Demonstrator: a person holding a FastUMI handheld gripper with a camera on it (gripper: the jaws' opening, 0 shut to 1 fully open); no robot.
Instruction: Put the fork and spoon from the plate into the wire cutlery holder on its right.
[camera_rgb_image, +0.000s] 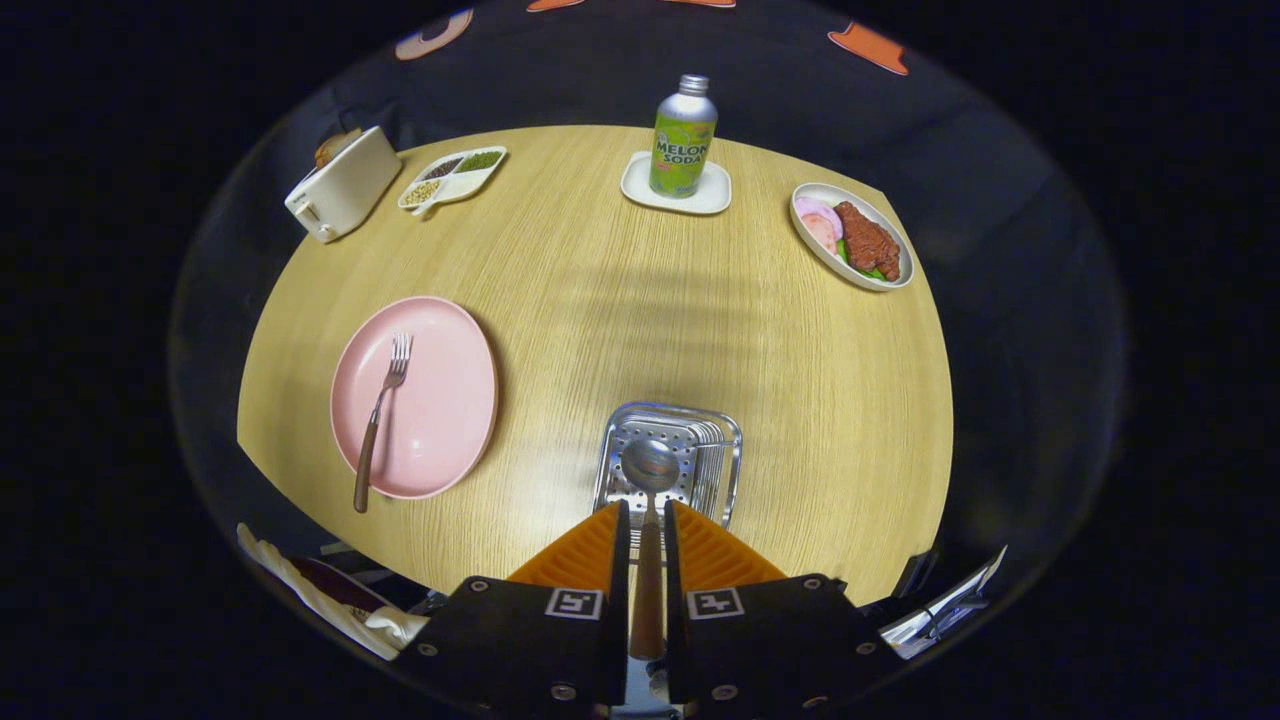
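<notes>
Left of centre, plate: pink plate on the desk, fork lying across it
Bottom centre, fingers: gripper narrowed, clamping the spoon handle
Spoon bowl: above the wire cutlery holder

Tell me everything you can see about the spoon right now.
The spoon has a shiny round metal bowl and a brown handle that looks wooden. The gripper holds it by the handle, both orange jaws pressed against it, so the handle runs back between them and the bowl points forward just ahead of the tips. The bowl hangs over the open top of the wire holder, to the right of the pink plate. Whether it touches the holder cannot be told.
</notes>
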